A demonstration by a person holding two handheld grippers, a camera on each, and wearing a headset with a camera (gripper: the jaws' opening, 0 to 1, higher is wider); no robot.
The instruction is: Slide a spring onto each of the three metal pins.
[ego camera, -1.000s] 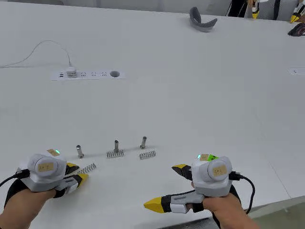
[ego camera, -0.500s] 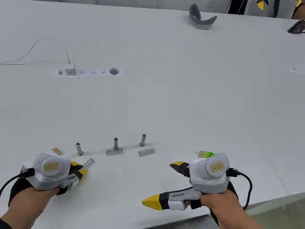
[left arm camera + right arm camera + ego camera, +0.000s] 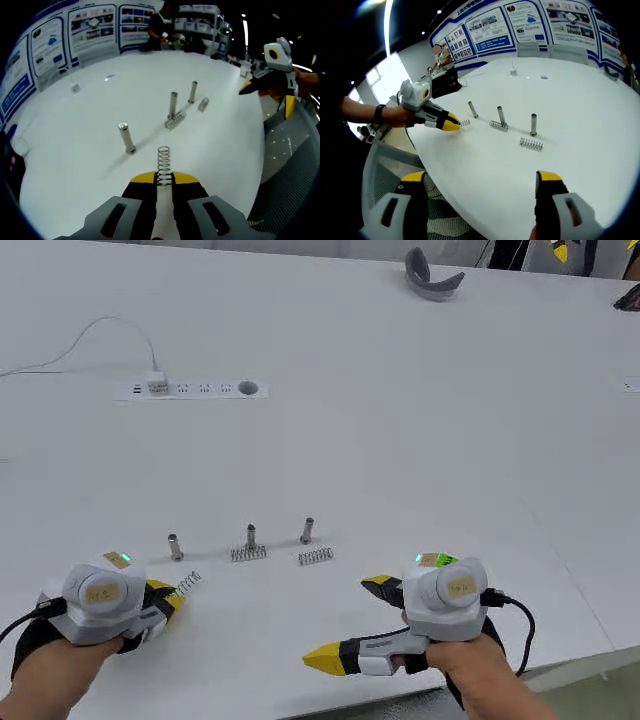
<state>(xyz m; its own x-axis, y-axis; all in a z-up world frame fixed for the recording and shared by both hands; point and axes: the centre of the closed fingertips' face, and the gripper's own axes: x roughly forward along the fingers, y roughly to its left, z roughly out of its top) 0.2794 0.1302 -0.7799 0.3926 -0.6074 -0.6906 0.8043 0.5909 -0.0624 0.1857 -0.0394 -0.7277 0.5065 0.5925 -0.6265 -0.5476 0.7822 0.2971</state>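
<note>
Barely anything has moved in the last second apart from the headset drifting a bit; the left tongs look like they've nudged in on the first spring and that's about it. Those tongs are pinching the near end of that spring, which pokes straight out ahead of them, low over the tabletop and just short of the nearest pin. Can't tell if it's actually lifted off yet. The right tongs are spread wide with nothing in them, hanging by the tabletop's near edge. All three pins stand bare: the middle pin has the second spring lying at its foot, and the far pin has the third spring just beside it. So it reads as step one, picking up the first spring. Next move probably calls for lifting it, tipping it upright and lining its open end over the nearest pin's top before lowering.
</note>
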